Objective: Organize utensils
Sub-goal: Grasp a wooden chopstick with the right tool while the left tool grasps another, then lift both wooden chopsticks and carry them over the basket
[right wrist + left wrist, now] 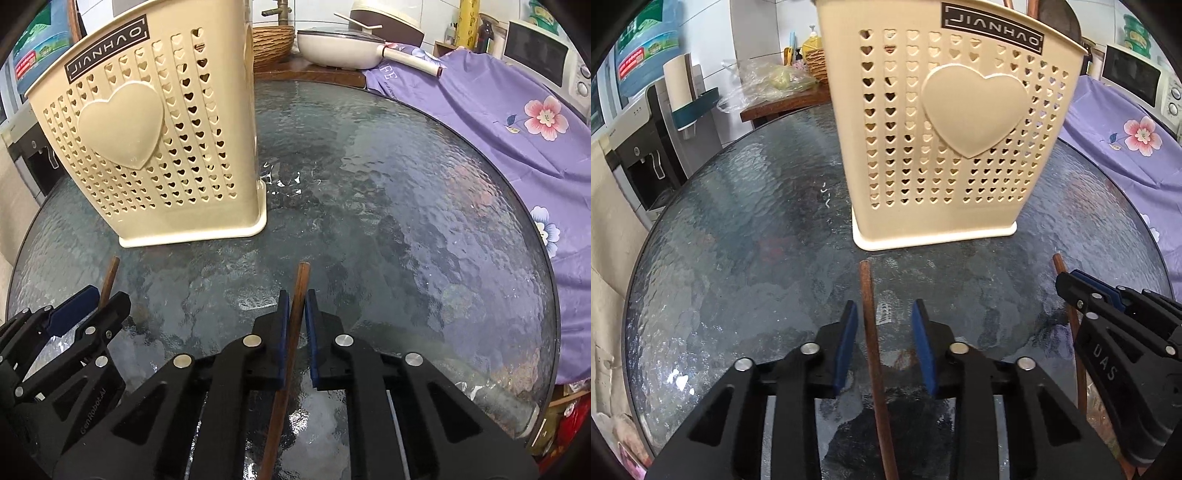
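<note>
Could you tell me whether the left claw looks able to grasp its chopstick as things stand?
Probably yes: the chopstick already lies between the left claw pads, with bare table around it.

The utensil holder (945,133) stands on the bench (746,236); two chopsticks (873,354) (1071,317) lie before it, side by side, apart.
</note>
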The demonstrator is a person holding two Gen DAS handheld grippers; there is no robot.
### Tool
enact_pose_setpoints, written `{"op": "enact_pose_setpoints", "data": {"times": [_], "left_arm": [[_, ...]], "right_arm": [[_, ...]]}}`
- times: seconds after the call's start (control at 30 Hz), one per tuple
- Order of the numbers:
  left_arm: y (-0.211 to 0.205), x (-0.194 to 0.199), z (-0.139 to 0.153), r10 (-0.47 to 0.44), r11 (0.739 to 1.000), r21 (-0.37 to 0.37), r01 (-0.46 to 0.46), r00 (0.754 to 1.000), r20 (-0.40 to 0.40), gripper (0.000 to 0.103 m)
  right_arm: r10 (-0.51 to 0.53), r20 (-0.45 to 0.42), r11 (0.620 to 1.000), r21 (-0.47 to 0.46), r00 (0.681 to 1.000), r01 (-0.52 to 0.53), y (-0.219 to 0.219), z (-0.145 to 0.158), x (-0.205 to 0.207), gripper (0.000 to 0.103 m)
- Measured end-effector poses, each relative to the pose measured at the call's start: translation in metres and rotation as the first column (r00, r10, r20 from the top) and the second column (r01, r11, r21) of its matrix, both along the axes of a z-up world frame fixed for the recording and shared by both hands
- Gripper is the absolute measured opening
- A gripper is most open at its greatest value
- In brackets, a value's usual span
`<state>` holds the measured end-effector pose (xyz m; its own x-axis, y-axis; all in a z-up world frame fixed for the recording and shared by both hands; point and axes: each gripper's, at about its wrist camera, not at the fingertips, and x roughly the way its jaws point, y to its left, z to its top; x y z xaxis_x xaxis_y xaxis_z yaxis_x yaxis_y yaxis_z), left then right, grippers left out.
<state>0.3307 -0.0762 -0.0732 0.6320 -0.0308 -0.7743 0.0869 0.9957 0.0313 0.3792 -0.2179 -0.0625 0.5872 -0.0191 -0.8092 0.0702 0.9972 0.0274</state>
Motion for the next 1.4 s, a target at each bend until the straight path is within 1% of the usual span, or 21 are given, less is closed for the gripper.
{"op": "enact_pose_setpoints", "data": {"times": [0.1,0.13,0.2,0.27,0.4,0.5,0.7,0.9,0.97,1.07,1.23,1.4], "left_arm": [[-0.002,-0.001,0.001,0.000,1.000,-0.001,0.000,1.000,-0.003,0.020],[-0.002,-0.002,0.002,0.001,1.000,-0.001,-0.001,1.000,-0.006,0.015],[-0.001,-0.001,0.002,0.004,1.000,-0.002,-0.004,1.000,-0.016,0.009],[0.002,0.000,0.003,0.007,1.000,-0.010,-0.007,1.000,-0.021,0.007],[0.006,0.003,0.005,0.004,0.999,-0.034,-0.005,0.999,-0.036,0.007],[0.008,0.003,0.005,0.005,0.999,-0.045,-0.006,0.999,-0.038,0.006],[0.013,0.004,0.006,-0.001,0.998,-0.067,-0.002,0.999,-0.041,0.006],[0.023,0.005,0.009,-0.008,0.994,-0.105,0.003,0.999,-0.043,0.006],[0.026,0.004,0.013,-0.014,0.993,-0.120,0.009,0.999,-0.034,0.006],[0.030,0.000,0.025,-0.024,0.990,-0.138,0.023,1.000,-0.009,0.006],[0.035,-0.014,0.051,-0.043,0.983,-0.176,0.051,0.998,0.052,0.006],[0.039,-0.033,0.083,-0.070,0.974,-0.206,0.095,0.990,0.126,0.006]], "right_arm": [[0.002,-0.004,1.000,0.020,1.000,-0.002,-0.001,0.000,-0.001,0.009],[0.006,-0.005,1.000,0.030,1.000,-0.005,-0.002,-0.001,0.000,0.009],[0.013,-0.007,0.999,0.046,1.000,-0.012,-0.002,-0.001,-0.001,0.009],[0.018,-0.007,0.998,0.064,1.000,-0.017,-0.006,-0.001,-0.001,0.008],[0.030,-0.006,0.997,0.072,1.000,-0.030,-0.008,-0.001,0.001,0.008],[0.042,-0.002,0.995,0.094,0.999,-0.041,-0.009,-0.002,0.002,0.008],[0.061,0.011,0.992,0.108,0.998,-0.061,-0.009,-0.002,0.000,0.008],[0.103,0.074,0.986,0.127,0.992,-0.112,-0.007,0.011,-0.010,0.008],[0.117,0.092,0.982,0.140,0.989,-0.129,-0.008,0.017,-0.013,0.008],[0.146,0.112,0.968,0.190,0.983,-0.165,-0.009,0.026,-0.017,0.008],[0.177,0.162,0.950,0.230,0.971,-0.211,-0.014,0.048,-0.027,0.008],[0.197,0.220,0.929,0.269,0.956,-0.253,-0.018,0.071,-0.042,0.008]]}}
